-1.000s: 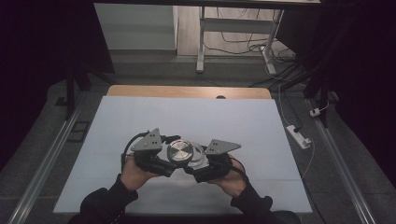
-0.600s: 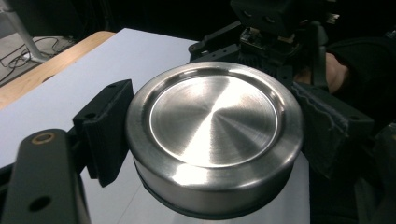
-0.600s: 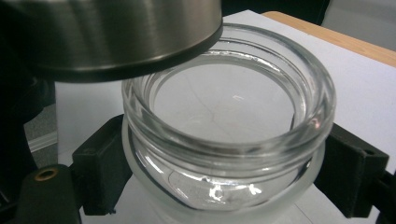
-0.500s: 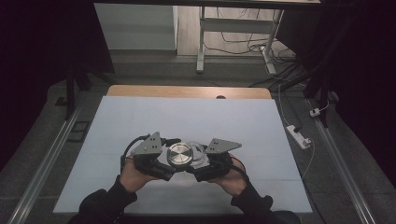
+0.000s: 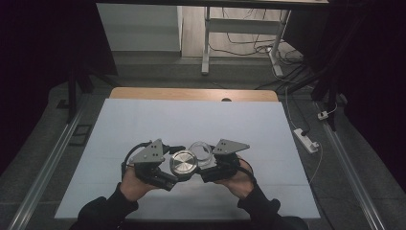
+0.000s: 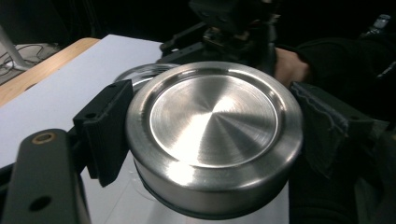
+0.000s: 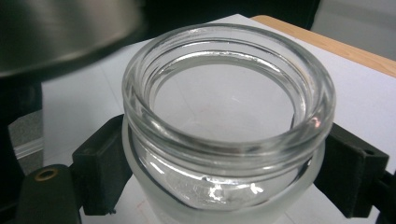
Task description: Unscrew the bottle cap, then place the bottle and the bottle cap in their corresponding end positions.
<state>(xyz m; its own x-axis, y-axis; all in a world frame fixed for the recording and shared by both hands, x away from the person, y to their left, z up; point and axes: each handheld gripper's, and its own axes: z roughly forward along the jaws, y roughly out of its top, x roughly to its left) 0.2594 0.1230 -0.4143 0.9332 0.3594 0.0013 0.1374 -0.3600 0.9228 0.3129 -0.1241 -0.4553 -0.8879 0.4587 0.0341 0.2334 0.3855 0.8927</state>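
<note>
A round brushed-steel lid (image 6: 212,123) sits between the two black pads of my left gripper (image 5: 180,167), which is shut on its rim. In the high view the lid (image 5: 184,163) hangs just left of and nearer than a clear glass jar (image 5: 201,152). My right gripper (image 7: 226,170) is shut on the jar (image 7: 229,107) below its thick rim. The jar's mouth is uncovered and the jar looks empty. Both are held a little above the white table cover (image 5: 191,120), with the hands close together near the front edge. The lid's edge shows blurred at the top left of the right gripper view.
The table's wooden far edge (image 5: 191,94) shows beyond the white cover. A white power strip (image 5: 306,140) with its cable lies on the floor to the right. Metal rails run along both sides of the table, and a desk frame with cables stands behind.
The lid sat on top of the jar before; now it has come off and shifted left and toward the person, uncovering the jar's mouth. The right hand has kept still.
</note>
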